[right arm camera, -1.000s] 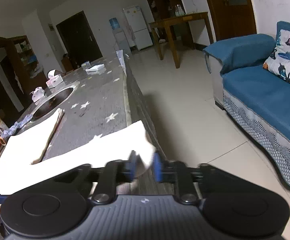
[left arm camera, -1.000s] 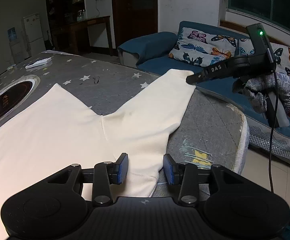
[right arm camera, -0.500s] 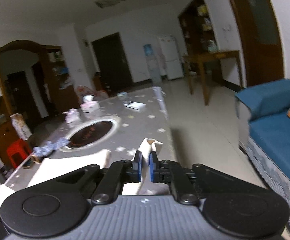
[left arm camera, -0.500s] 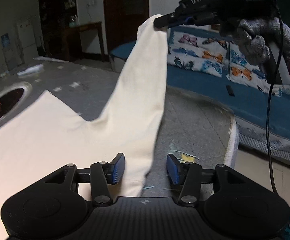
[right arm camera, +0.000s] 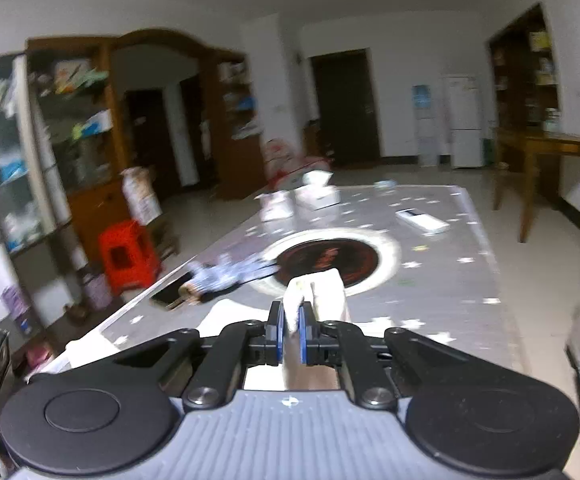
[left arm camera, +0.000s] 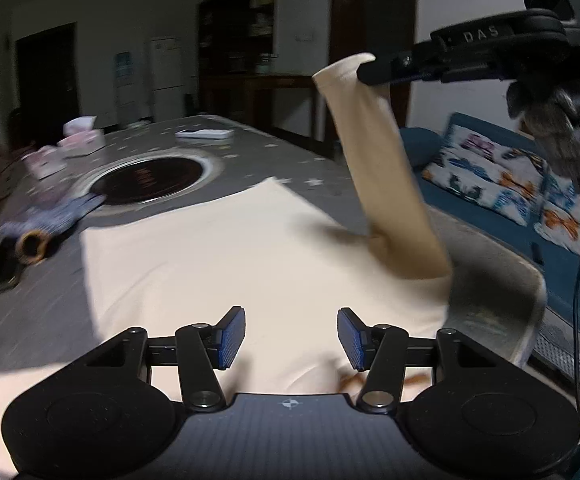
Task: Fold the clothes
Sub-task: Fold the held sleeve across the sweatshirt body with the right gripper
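A cream long-sleeved garment (left arm camera: 226, 264) lies spread on the grey star-patterned table (left arm camera: 274, 148). My right gripper (right arm camera: 291, 330) is shut on the cuff of its sleeve (right arm camera: 321, 288) and holds it high; in the left wrist view the sleeve (left arm camera: 385, 172) rises steeply from the garment's right side to that gripper (left arm camera: 363, 74). My left gripper (left arm camera: 291, 338) is open and empty, low over the garment's body near the table's front edge.
A round dark hotplate (left arm camera: 150, 178) is set in the table's middle. A blue patterned cloth (left arm camera: 54, 216) and a dark phone (left arm camera: 0, 272) lie at the left. Tissue packs (left arm camera: 82, 140) and a white remote (left arm camera: 206, 134) sit farther back. A blue sofa (left arm camera: 501, 184) stands to the right.
My right gripper has lifted the sleeve off the table and carried it up and leftward over the garment. My left gripper has swung left over the garment's body and stayed open.
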Available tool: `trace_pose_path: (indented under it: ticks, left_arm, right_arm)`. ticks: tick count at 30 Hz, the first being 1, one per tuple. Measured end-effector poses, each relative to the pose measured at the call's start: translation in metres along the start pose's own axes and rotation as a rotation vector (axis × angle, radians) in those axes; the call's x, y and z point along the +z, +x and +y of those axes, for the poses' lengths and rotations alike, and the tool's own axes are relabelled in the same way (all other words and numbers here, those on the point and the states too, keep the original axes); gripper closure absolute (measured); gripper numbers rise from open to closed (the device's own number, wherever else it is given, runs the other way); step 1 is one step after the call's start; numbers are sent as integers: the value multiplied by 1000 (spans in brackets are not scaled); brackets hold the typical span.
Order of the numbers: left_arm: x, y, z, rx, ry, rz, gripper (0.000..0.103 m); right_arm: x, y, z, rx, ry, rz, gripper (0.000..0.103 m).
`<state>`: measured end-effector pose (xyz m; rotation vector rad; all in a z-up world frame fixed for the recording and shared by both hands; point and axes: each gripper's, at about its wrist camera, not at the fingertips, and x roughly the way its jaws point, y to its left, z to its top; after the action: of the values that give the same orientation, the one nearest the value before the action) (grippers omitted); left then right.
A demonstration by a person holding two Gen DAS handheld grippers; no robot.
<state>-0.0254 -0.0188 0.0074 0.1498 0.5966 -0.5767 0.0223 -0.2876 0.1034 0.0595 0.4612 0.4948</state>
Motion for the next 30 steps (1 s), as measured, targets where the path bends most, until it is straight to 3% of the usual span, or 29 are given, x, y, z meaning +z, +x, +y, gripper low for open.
trace_pose_path:
  ticks: [9, 13, 19, 27, 30]
  left_arm:
    - [-14, -11, 22, 41, -52, 0, 47]
    - [-14, -12, 26, 50, -60, -2, 47]
    - [-13, -13, 32, 64, -72, -7, 47]
    - [-3, 11, 32, 90, -88, 20, 49]
    - [-2, 18, 36, 135, -108, 34, 50]
  right_arm:
    - [-21, 56, 65, 147, -40, 117, 93]
    - [-27, 54, 78, 161, -51, 133, 89]
    - [-22, 40, 52, 93, -68, 139, 89]
    - [-46, 32, -12, -93, -107, 251, 89]
    - [-57, 36, -26, -103, -107, 299, 89]
